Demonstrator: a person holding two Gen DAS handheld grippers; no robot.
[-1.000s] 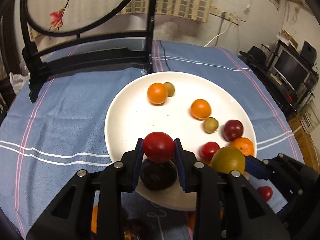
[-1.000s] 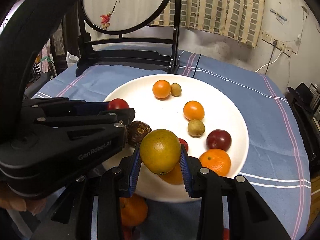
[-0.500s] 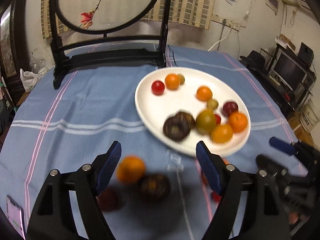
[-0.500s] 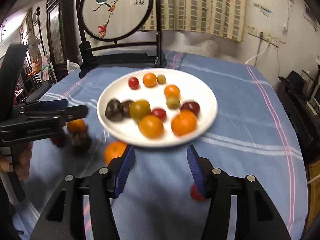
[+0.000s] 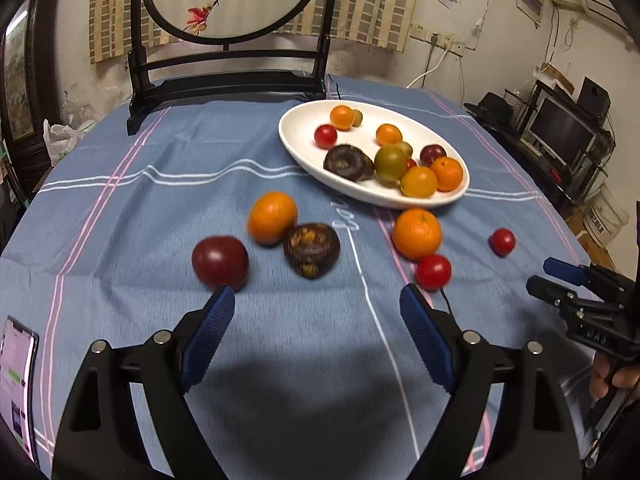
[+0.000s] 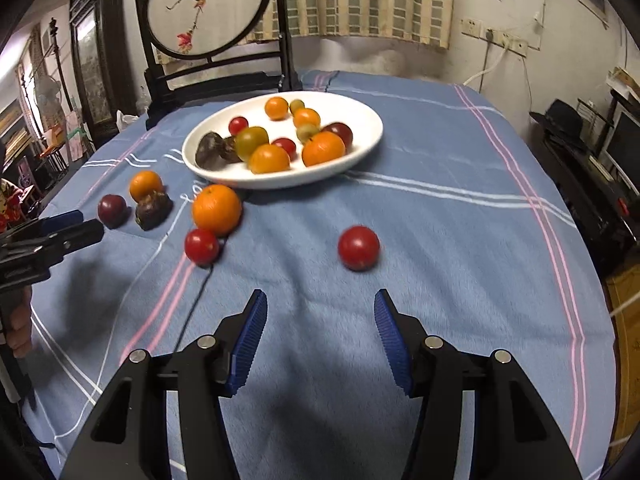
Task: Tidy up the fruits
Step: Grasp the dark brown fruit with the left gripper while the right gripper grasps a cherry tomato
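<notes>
Blue cloth point(image 5: 120, 184) covers the whole table. From my left camera I see my left gripper point(image 5: 316, 300) spread wide, with nothing in it. It hangs low over the cloth. Just past its tips sit a dark red plum point(image 5: 220, 262), a small orange point(image 5: 273, 217) and a brown mangosteen point(image 5: 312, 249). The orange and the mangosteen touch. A bit to the right lie a big orange point(image 5: 417, 234) and a red tomato point(image 5: 433, 272), close together. One more tomato point(image 5: 503, 242) sits alone, further right. The white plate point(image 5: 298, 132) behind them already has many fruits on it.

From my right camera I see my right gripper point(image 6: 318, 312) spread wide too, and empty. The lone tomato point(image 6: 358, 248) is right ahead of it, near the tips. The big orange point(image 6: 216, 209) and the other tomato point(image 6: 201, 246) are off to the left. The plate point(image 6: 372, 130) is further back.

I think the tomatoes are soft and smooth, so they can slip or squash. I would take one around its fat middle and squeeze only a little. The round fruits may roll on the cloth if I bump them. The oranges look firmer and heavier, so I would hold them across the widest part. The mangosteen looks hard and bumpy, so it should not slip much.
</notes>
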